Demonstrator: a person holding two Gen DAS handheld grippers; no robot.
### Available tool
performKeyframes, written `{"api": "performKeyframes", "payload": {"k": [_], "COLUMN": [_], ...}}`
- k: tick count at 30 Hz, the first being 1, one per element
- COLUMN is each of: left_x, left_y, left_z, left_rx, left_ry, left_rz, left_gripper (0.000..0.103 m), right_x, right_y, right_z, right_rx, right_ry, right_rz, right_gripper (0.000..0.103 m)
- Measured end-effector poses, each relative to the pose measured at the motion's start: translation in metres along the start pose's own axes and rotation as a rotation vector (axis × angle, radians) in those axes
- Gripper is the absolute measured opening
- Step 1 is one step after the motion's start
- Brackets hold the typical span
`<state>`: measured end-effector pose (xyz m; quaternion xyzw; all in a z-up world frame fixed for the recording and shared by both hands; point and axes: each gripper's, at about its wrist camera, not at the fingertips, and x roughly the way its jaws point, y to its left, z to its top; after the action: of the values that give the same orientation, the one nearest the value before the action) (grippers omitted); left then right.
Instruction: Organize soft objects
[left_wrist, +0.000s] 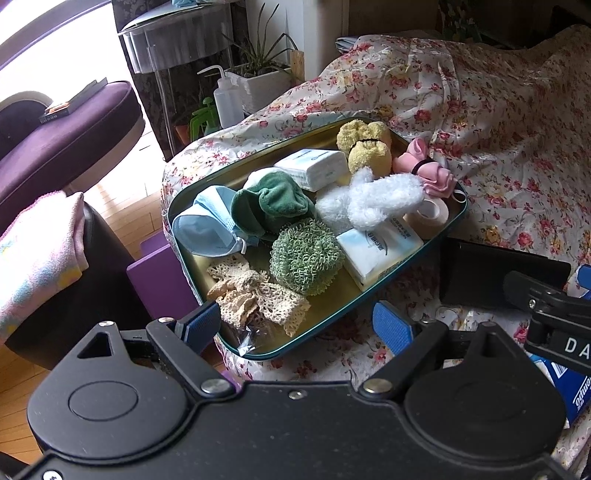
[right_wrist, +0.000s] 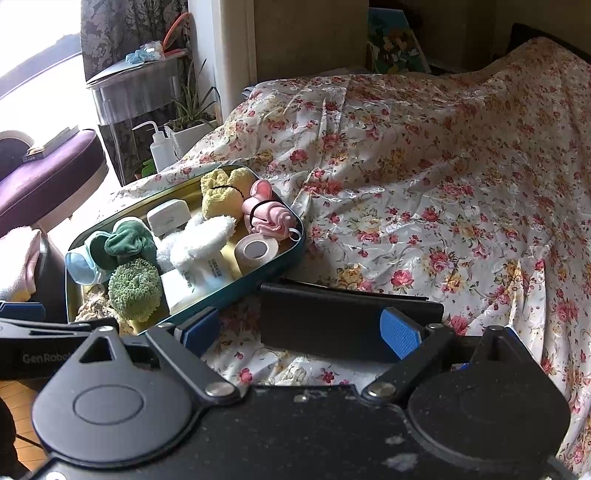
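- Teal tin tray (left_wrist: 448, 225) sits on the floral bedspread (left_wrist: 498, 122), packed with soft things: green scrubber (left_wrist: 306, 255), white fluffy cloth (left_wrist: 373, 201), lace (left_wrist: 255, 300).
- Left gripper (left_wrist: 301, 326) spread wide at the tray's near edge, holding nothing.
- Right gripper (right_wrist: 301, 332) wide too, empty, over what looks like a black case (right_wrist: 325, 314).

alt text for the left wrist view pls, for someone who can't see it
A teal metal tray on a floral bedspread is packed with soft items: a green scrubber, white fluffy cloth, blue face mask, beige lace and tissue packs. The left hand-held gripper sits open at the tray's near edge, holding nothing.
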<state>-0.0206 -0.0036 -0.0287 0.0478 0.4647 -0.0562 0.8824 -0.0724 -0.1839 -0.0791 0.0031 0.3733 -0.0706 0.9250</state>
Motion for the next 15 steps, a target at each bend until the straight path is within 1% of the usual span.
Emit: {"api": "performKeyframes", "payload": {"k": [15], "left_x": [0.0023], "left_y": [0.0003], "left_z": [-0.0002], "left_rx": [-0.006], "left_ry": [0.022], "left_rz": [-0.011], "left_gripper": [0.087], "right_x": [0.0013], "right_y": [0.0013], "right_z": [-0.0015], "right_rx": [-0.002], "right_ry": [0.005], "right_rz": [0.006], "right_gripper": [0.094]}}
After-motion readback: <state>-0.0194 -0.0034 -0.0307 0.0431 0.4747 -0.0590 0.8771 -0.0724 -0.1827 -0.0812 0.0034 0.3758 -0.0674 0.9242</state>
